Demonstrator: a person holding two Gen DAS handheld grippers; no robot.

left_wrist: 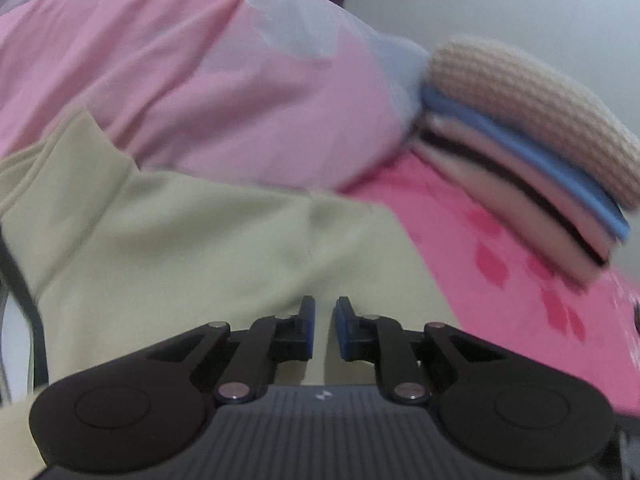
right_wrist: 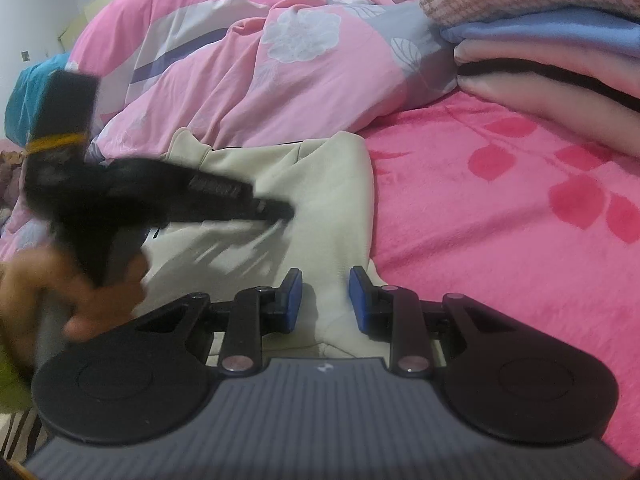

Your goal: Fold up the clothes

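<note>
Cream-coloured fabric, a pale garment (right_wrist: 320, 200), is spread flat on a bed covered by a bright pink blanket (right_wrist: 500, 208) printed with darker pink leaves. Behind the garment a rumpled pink quilt (right_wrist: 248, 72) with grey-white flowers is heaped. At the upper right, a stack of folded clothes (right_wrist: 552, 52) is seen on the blanket: a knitted beige piece on top, then blue, pale pink and a dark stripe beneath. The right tongs (right_wrist: 325, 300) are held low over the near edge of the garment, a fold of cream cloth lying between the blue pads (right_wrist: 294, 298); the pads stand apart from it and whether it is pinched cannot be told. The left tongs (right_wrist: 280, 210) are seen blurred, stretched over the middle of the garment, held from below by a hand (right_wrist: 80, 300). In the left wrist view the left tongs (left_wrist: 324, 326) are shown with a narrow gap between their fingers, nothing gripped, the cream cloth (left_wrist: 200, 248) lying beneath them.
</note>
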